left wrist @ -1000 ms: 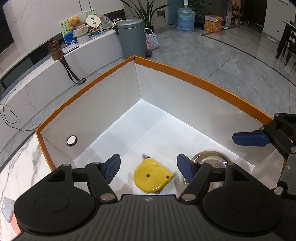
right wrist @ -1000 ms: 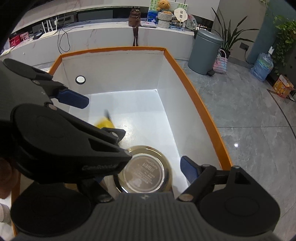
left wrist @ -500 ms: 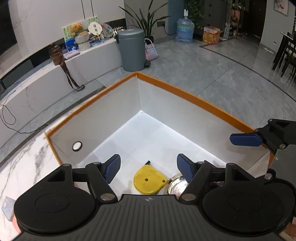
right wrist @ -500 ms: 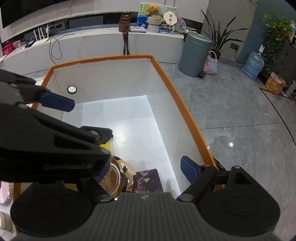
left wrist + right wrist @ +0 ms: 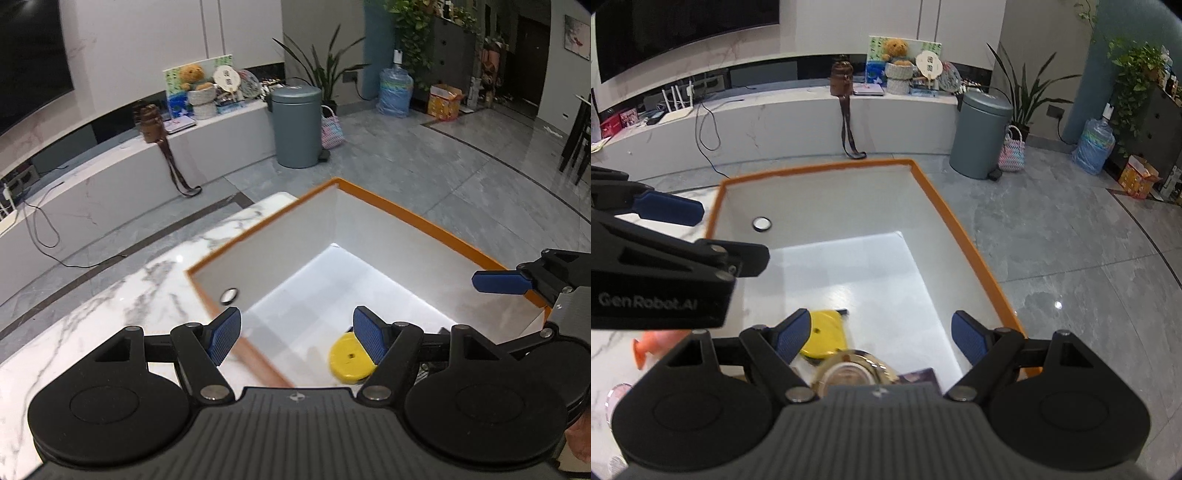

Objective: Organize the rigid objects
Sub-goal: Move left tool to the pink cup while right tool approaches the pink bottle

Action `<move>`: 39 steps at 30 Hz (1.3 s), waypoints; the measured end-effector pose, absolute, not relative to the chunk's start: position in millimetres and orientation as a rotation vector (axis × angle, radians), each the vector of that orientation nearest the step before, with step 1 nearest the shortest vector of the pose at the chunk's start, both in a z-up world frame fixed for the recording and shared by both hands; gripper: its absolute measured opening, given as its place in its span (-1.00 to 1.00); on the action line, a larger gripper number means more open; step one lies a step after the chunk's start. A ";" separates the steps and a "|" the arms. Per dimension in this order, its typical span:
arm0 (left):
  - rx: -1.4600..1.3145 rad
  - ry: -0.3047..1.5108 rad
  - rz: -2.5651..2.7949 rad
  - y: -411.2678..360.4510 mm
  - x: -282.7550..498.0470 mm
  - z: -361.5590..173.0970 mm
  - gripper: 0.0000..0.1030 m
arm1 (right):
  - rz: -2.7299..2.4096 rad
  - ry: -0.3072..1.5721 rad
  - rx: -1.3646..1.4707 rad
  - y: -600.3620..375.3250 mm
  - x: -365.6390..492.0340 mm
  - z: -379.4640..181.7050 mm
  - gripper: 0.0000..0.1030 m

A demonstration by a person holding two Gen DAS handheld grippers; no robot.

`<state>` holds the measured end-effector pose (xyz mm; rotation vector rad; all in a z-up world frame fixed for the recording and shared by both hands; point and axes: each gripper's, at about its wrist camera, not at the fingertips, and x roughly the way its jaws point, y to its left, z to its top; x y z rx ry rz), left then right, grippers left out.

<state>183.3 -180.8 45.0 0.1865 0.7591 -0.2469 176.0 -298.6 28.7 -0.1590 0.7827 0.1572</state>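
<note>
**A:** Both claws are empty. Left gripper point(image 5: 297, 338) has its jaws spread wide with nothing between them, same for the right gripper point(image 5: 879, 338). Each tilts down toward the box point(image 5: 975, 254).

**B:** Where's the stuff though?

**A:** On the box floor. In the left view the yellow disc point(image 5: 349, 360) sits at about 4 o'clock from the claw's middle, half tucked behind the right pad, not touching. The right view shows the disc point(image 5: 823, 338) at 9 o'clock by its left pad, plus a metal bowl point(image 5: 855, 373) at 6 o'clock just beside the disc, and a dark card point(image 5: 919, 374) next to that. The left cam doesn't show either clearly.

**B:** Anything only the left cam gets?

**A:** The marble table point(image 5: 122, 299) edge at 9 o'clock. Right cam also catches something orange point(image 5: 646, 349) outside the box, too blurry to tell.
</note>
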 end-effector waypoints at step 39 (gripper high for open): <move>0.246 0.784 -0.047 -23.0 151.5 25.3 0.59 | 0.348 0.718 -0.219 -180.3 152.4 43.2 0.59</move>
